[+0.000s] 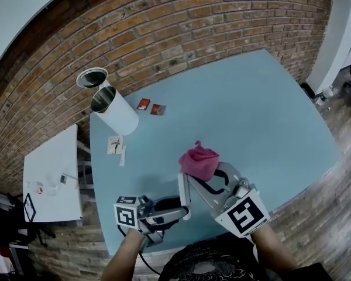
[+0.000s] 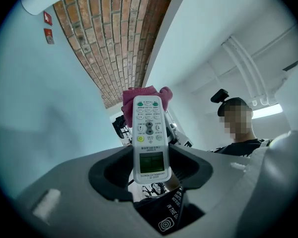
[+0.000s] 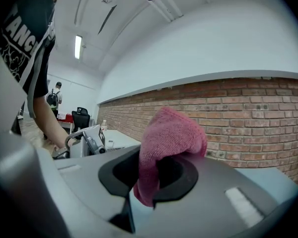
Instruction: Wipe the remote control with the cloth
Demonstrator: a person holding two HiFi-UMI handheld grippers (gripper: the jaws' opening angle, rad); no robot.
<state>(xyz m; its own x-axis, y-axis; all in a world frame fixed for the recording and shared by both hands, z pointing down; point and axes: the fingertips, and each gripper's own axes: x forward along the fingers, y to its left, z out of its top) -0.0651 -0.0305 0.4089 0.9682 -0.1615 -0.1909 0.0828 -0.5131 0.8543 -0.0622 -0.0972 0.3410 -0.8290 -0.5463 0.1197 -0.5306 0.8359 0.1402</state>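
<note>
The left gripper (image 2: 149, 171) is clamped on the lower end of the remote control (image 2: 149, 133), which stands upright between its jaws, white, buttons and small screen facing that gripper's camera. The right gripper (image 3: 154, 175) is closed on the cloth (image 3: 171, 140), a pink bunch that bulges up out of its jaws. Seen from the head, the cloth sits at the remote control's top end, and from the left gripper it shows just behind that end; whether the two touch I cannot tell. Both tools are held up off the blue table (image 1: 269, 116). Well beyond the remote control on that table lies a white tube (image 1: 118, 115) with an open metal mouth, two small red packets (image 1: 150, 106) beside it.
</note>
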